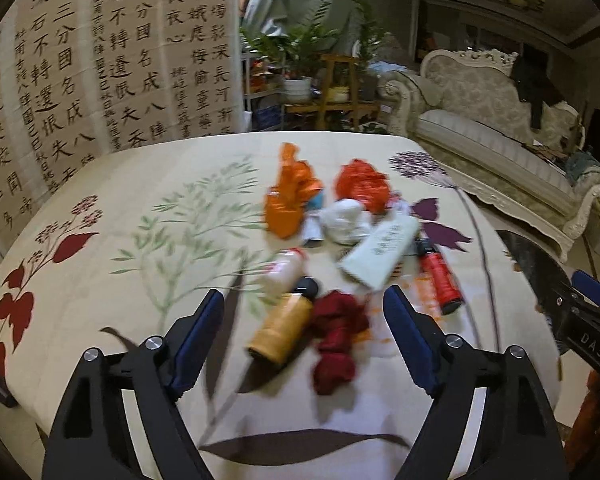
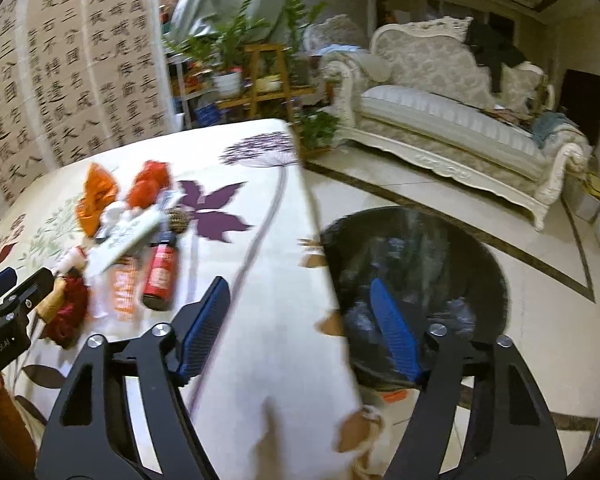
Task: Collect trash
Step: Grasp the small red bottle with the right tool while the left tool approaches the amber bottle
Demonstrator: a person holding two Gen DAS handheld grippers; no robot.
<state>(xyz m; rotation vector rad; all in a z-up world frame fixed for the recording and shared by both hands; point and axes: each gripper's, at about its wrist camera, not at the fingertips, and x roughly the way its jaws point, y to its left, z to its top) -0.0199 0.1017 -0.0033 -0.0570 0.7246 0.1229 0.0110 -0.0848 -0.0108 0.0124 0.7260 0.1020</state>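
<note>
Crumpled and shiny stuff mostly: the trash sits in one loose pile at centre-right of the left view, on a tablecloth printed with leaves and flowers. Closest to the left gripper is a dark red wad of soft crinkled material, touching a tan bottle with a black cap, lying on its side. Behind those, a small white bottle, a flat pale tube, a red can on its side, a white paper ball, an orange wrapper and a red-orange wad. All a bit motion-blurred.

Left gripper is spread wide, nothing between the blue ribbed pads, hovering just short of the pile. Right gripper is also spread and empty, straddling the table's right edge: one finger over cloth, the other over a black-lined bin on the floor, just beside the table.

Plenty of bare cloth at the left of the left view. Further out: glossy tile floor, a carved cream sofa upper right, potted plants on a wooden stand, and a calligraphy screen upper left.
</note>
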